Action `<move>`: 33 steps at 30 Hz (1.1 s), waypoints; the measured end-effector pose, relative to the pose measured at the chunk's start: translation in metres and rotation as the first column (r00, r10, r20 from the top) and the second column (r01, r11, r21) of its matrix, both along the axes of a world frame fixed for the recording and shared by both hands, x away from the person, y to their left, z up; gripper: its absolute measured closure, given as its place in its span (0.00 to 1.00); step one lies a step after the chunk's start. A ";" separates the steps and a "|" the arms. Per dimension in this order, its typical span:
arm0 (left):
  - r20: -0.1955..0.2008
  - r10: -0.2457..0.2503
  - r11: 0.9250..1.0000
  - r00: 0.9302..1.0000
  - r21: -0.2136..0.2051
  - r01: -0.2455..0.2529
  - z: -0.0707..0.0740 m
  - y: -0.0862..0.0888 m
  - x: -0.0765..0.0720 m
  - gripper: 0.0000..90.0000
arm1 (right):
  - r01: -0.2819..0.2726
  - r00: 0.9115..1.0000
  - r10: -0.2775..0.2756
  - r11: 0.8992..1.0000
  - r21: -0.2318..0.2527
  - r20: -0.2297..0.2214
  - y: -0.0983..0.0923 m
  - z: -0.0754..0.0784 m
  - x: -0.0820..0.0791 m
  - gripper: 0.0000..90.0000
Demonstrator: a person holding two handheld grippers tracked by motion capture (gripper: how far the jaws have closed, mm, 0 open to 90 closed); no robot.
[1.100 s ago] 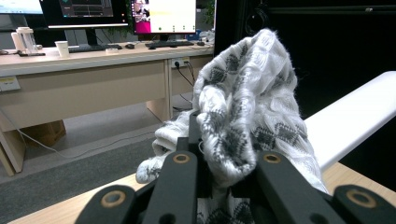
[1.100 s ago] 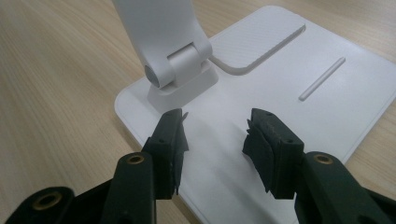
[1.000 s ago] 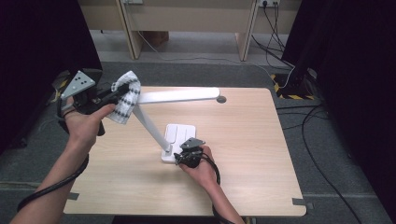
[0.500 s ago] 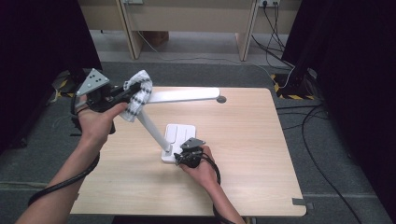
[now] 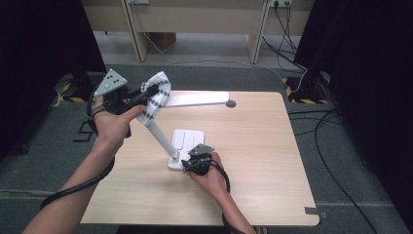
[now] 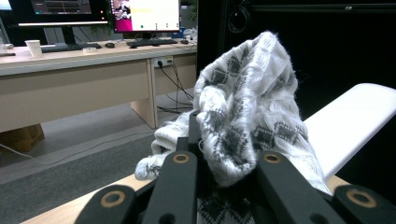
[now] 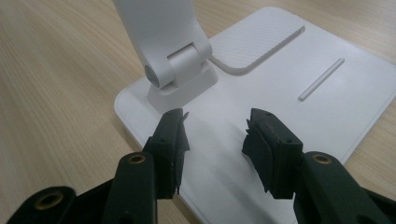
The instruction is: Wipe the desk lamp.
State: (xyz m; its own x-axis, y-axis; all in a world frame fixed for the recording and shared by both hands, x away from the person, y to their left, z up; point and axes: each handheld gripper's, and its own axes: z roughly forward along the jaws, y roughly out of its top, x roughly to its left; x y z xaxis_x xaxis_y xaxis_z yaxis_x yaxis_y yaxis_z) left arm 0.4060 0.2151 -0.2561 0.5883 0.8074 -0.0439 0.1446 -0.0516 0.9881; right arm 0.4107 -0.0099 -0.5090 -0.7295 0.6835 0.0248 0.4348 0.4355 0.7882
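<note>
Your left gripper [image 5: 146,95] is holding the white-and-grey patterned cloth [image 5: 157,95], jaws clamped together on a bunched fold of it; you're pressing the cloth against the upper joint of the white desk lamp [image 5: 160,134], where the slanted arm meets the flat lamp head [image 5: 197,99]. In the left gripper view the cloth [image 6: 243,116] is rising in front of the jaws with the lamp head [image 6: 350,121] just beside it at the right. Your right gripper [image 5: 187,165] is sitting low at the lamp base [image 5: 187,139] on the worktop [image 5: 263,161], jaws apart. In the right gripper view they're hovering over the base plate [image 7: 289,93] near the hinge [image 7: 180,65], gripping nothing.
</note>
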 end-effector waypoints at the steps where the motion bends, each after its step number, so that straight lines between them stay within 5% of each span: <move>1: 0.001 -0.003 1.000 1.000 0.001 0.003 0.000 -0.001 0.000 0.91 | -0.001 1.000 0.001 1.000 0.000 0.001 0.000 0.000 0.000 0.63; 33: -0.005 -0.085 0.996 0.996 0.040 0.086 0.014 -0.060 0.009 0.92 | -0.004 1.000 0.004 1.000 0.006 0.003 -0.002 -0.001 0.000 0.65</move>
